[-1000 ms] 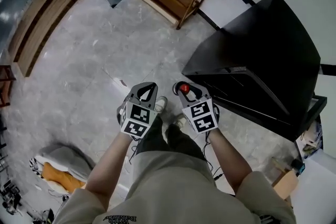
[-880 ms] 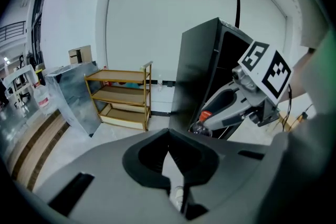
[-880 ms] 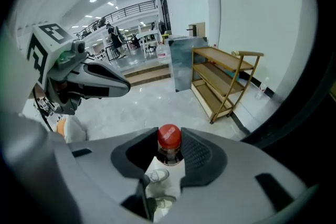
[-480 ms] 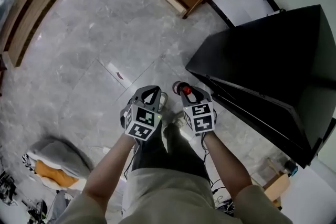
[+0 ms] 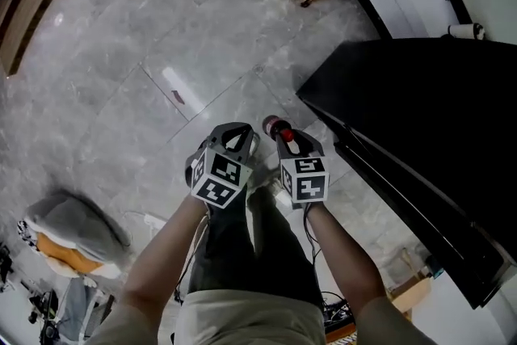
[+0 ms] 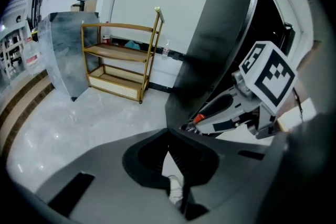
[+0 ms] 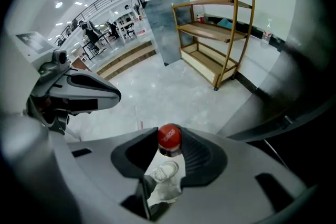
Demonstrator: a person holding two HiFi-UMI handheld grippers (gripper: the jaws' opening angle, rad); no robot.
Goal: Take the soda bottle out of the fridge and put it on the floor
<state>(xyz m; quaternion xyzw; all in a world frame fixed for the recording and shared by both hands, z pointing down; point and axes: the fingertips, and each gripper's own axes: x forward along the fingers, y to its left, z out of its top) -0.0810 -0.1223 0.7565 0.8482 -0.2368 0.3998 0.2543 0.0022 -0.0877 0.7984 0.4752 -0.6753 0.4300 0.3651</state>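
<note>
My right gripper (image 5: 284, 135) is clenched on the neck of a dark soda bottle (image 7: 169, 137) with a round red screw cap. The two grey fingers (image 7: 202, 157) press it from either side, and the cap stands up just past their tips. In the head view only the cap and the bottle's shoulder show, ahead of my right marker cube (image 5: 308, 178). The rest hangs under the gripper, and I cannot tell whether its base touches anything. The bottle is outside the tall black fridge (image 5: 420, 133), just left of its near corner and over the grey marbled tile floor (image 5: 121, 52).

My left gripper (image 6: 168, 132) is closed tight on nothing. Its tips meet, and through the narrow wedge behind them I see only a white shoe (image 6: 176, 189). It hangs just left of the right one, close beside it but apart, both ahead of my dark trouser legs (image 5: 250, 230).

Far left across the floor, a light wooden shelf rack (image 6: 121, 55) with open boards stands against the white wall (image 6: 173, 2). Near left lies a rumpled grey and orange cloth heap (image 5: 73, 230).
</note>
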